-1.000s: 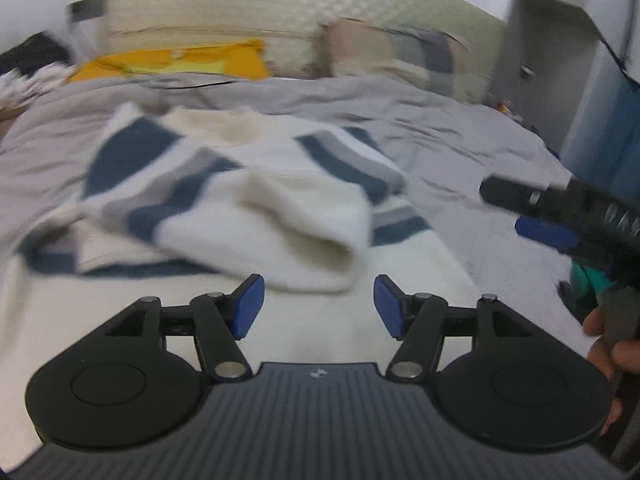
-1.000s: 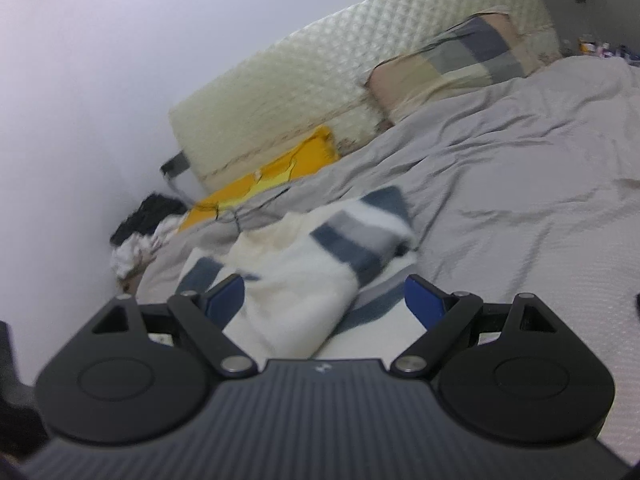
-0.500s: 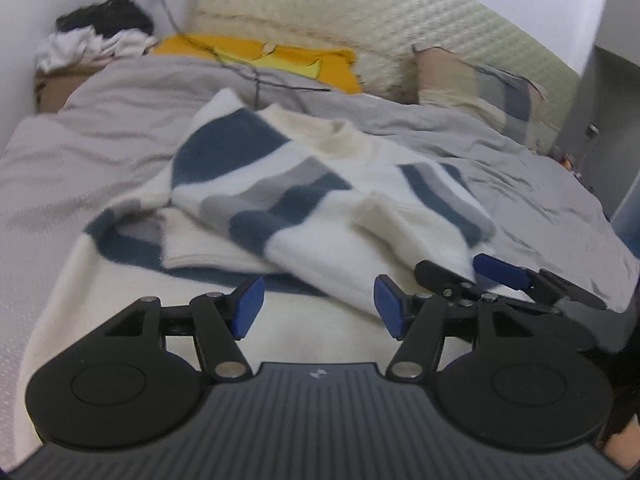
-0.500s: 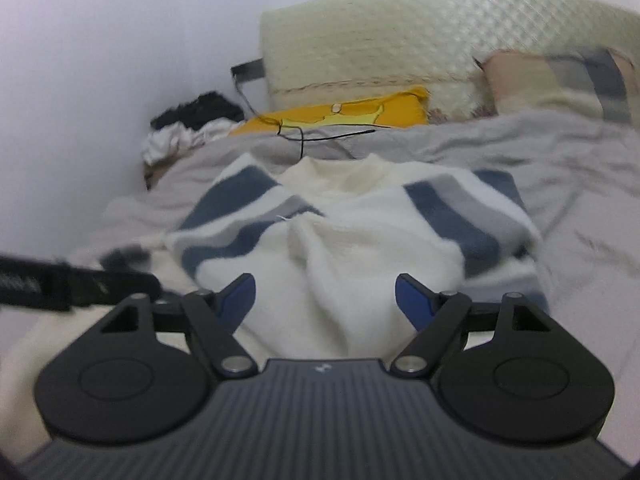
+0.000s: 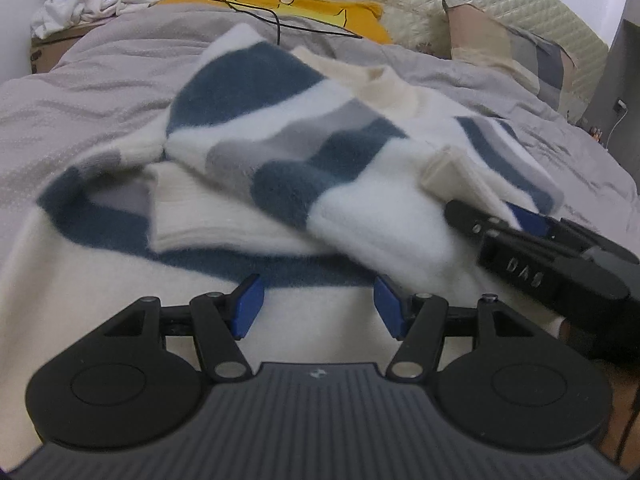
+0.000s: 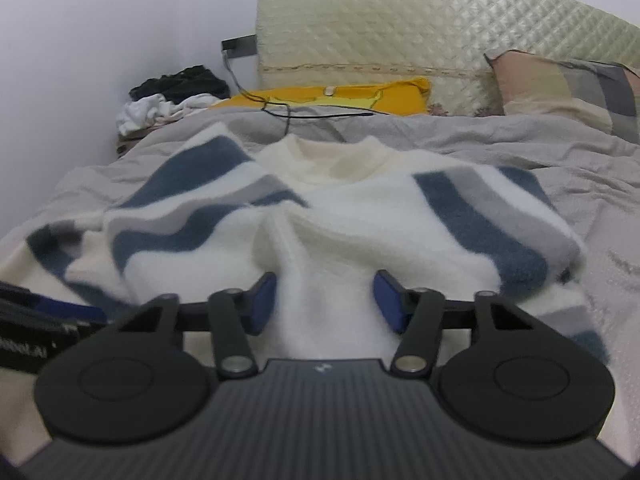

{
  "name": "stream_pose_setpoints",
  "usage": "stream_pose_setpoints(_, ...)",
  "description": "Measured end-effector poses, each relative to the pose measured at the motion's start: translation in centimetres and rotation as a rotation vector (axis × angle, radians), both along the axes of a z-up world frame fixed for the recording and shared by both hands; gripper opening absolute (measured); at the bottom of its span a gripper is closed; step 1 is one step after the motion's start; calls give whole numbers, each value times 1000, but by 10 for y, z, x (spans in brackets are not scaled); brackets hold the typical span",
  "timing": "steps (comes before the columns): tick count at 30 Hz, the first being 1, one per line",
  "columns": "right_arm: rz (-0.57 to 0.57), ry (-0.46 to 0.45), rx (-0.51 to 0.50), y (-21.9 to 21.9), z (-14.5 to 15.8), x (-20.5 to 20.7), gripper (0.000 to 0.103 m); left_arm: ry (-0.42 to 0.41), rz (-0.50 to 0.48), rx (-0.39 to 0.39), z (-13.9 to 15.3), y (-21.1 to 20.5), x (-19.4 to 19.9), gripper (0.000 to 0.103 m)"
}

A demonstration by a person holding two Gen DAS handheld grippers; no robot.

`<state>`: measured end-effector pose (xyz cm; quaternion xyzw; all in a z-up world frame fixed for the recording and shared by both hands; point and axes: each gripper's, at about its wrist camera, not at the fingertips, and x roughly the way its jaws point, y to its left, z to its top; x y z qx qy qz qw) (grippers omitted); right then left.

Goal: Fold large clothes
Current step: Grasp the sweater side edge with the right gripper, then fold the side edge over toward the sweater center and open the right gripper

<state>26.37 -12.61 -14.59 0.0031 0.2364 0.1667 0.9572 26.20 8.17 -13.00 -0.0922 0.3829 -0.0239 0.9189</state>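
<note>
Fuzzy cream sweater w/ navy and grey stripes (image 6: pixel 360 216) lies on grey bedsheet (image 6: pixel 580 152). Right gripper (image 6: pixel 325 303) jaws just been closing round a raised sweater fold, pads not visibly pressing. Left gripper (image 5: pixel 316 306) half open, empty.

Both wrist cameras look low and close across the sweater (image 5: pixel 304 184) toward the headboard (image 6: pixel 420 28), sharing both.

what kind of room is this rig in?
Most likely a bedroom: the sweater lies on a bed with a grey sheet, a quilted headboard behind it and a patchwork pillow beside it.
</note>
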Motion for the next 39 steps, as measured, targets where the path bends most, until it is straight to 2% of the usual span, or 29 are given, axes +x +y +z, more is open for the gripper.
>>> stream_pose_setpoints(3, -8, 20, 31, -4, 3, 5, 41, -3, -1, 6, -2, -1, 0, 66)
stream_pose_setpoints(5, -7, 21, 39, -4, 8, 3, 25, -4, -1, 7, -1, -1, -1, 66)
stream_pose_setpoints(7, -13, 11, 32, -4, 16, 0, 15, -2, 5, 0, 0, -1, -2, 66)
stream_pose_setpoints(13, -130, -75, 63, -33, 47, -21, 13, 13, 27, -29, 4, 2, -5, 66)
stream_pose_setpoints(19, -349, -99, 139, -82, 60, -48, 13, 14, 44, -46, 9, 5, -15, 66)
stream_pose_setpoints(21, -426, -51, 167, -99, 54, -57, 13, 16, 52, -56, 9, 6, -16, 66)
stream_pose_setpoints(23, -476, 46, 211, -115, 39, -60, 14, 18, 63, -68, 9, 8, -16, 66)
stream_pose_setpoints(28, -472, 306, 281, -129, -2, -51, 16, 15, 79, -69, 7, 10, -18, 66)
stream_pose_setpoints(30, -467, 327, 326, -133, -8, -54, 17, 14, 78, -66, 7, 9, -18, 66)
stream_pose_setpoints(34, -445, 358, 387, -140, 3, -70, 22, 12, 84, -68, 9, 10, -22, 66)
stream_pose_setpoints(36, -428, 371, 414, -145, 9, -86, 29, 11, 85, -74, 12, 11, -28, 66)
stream_pose_setpoints(38, -417, 371, 437, -149, 17, -105, 41, 20, 88, -88, 14, 12, -32, 66)
stream_pose_setpoints(39, -414, 368, 445, -150, 21, -116, 43, 24, 89, -104, 15, 14, -35, 66)
